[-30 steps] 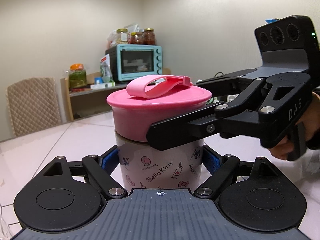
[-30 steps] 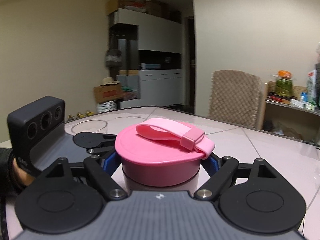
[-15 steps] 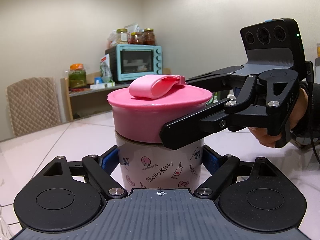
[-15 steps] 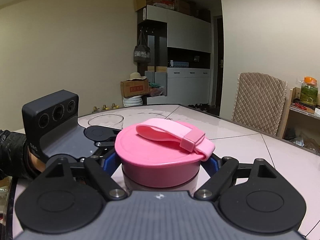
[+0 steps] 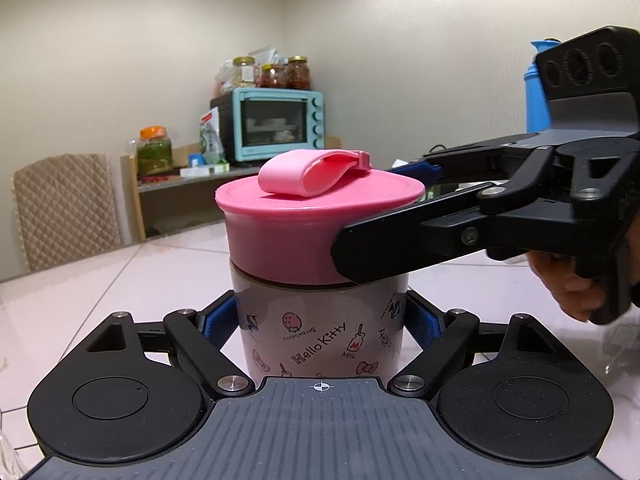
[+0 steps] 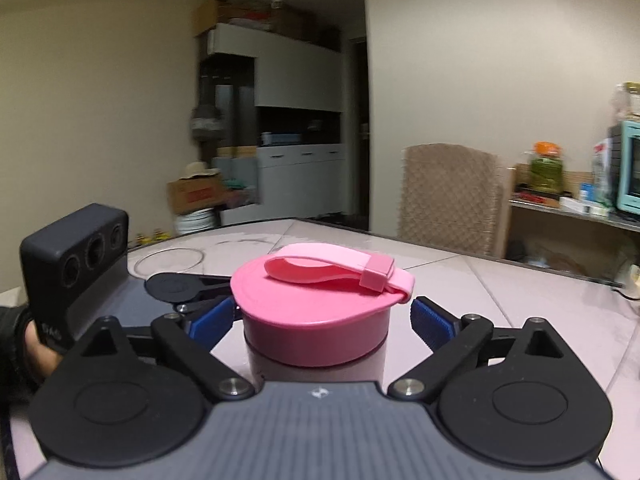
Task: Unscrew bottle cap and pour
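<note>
One bottle [image 5: 320, 332] is standing upright on the pale tiled table [image 5: 120, 276], its long axis running straight up and its mouth end pointing at the ceiling. It is a squat, wide cylinder with a white body printed with small cartoon drawings and the words "Hello Kitty", "Strawberry" and "Milk". One broad pink cap [image 5: 304, 232] is sitting on top, wider than the body, its flat face lying level. A single paler pink carry strap [image 5: 316, 172] is lying folded over the cap's top as a flat loop; in the right wrist view the strap [image 6: 340, 270] is running across the cap [image 6: 316, 320] toward the right, where it is hooking over the rim.

Two grippers are showing. The left hand-held gripper [image 5: 320, 320] is clenching the white body low down, its blue pads [image 5: 218, 320] pressing on both sides. The right hand-held gripper [image 6: 320, 316] is straddling the cap at its level, and its jaws are opening: in its own view both blue pads [image 6: 432, 324] are standing clear of the pink wall with a gap on each side, so the cap is sitting between them unheld. From the left wrist view the same gripper [image 5: 384, 220] is reaching in from the right, one black finger crossing in front of the cap's lower edge.

One clear glass bowl [image 6: 168, 260] is resting farther back on the table [image 6: 500, 280]. One quilted chair [image 5: 66, 208] is standing at the table's far edge, and one turquoise toaster oven [image 5: 272, 124] is sitting on a shelf with three jars on top
</note>
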### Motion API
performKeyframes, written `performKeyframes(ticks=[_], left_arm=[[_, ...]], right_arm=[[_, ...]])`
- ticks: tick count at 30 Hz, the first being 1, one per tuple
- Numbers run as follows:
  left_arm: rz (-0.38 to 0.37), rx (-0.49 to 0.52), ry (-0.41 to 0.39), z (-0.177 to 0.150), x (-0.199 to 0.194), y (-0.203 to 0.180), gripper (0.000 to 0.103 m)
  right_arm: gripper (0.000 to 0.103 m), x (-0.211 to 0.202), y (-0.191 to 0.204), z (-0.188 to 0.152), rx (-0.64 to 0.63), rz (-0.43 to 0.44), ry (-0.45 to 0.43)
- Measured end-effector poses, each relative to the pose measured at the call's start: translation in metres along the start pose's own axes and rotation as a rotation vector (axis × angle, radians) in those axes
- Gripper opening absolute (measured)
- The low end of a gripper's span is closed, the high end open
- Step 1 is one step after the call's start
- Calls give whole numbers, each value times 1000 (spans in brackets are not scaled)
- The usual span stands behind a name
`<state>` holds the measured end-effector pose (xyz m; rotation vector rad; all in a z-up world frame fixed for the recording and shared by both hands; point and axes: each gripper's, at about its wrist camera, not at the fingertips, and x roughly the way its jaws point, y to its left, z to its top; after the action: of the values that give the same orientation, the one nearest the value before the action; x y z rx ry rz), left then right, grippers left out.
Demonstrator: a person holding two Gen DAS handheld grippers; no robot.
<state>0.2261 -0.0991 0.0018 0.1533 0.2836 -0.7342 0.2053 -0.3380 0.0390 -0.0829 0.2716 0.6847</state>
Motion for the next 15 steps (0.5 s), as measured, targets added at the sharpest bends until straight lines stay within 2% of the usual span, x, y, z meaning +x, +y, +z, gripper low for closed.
performKeyframes(ticks=[4,15], left_arm=[[0,1,0,1,1,-1,89],[0,0,1,1,1,-1,89]], right_arm=[[98,0,11,-1,27,-109,-10],[98,13,37,-9,38,-252,-29]])
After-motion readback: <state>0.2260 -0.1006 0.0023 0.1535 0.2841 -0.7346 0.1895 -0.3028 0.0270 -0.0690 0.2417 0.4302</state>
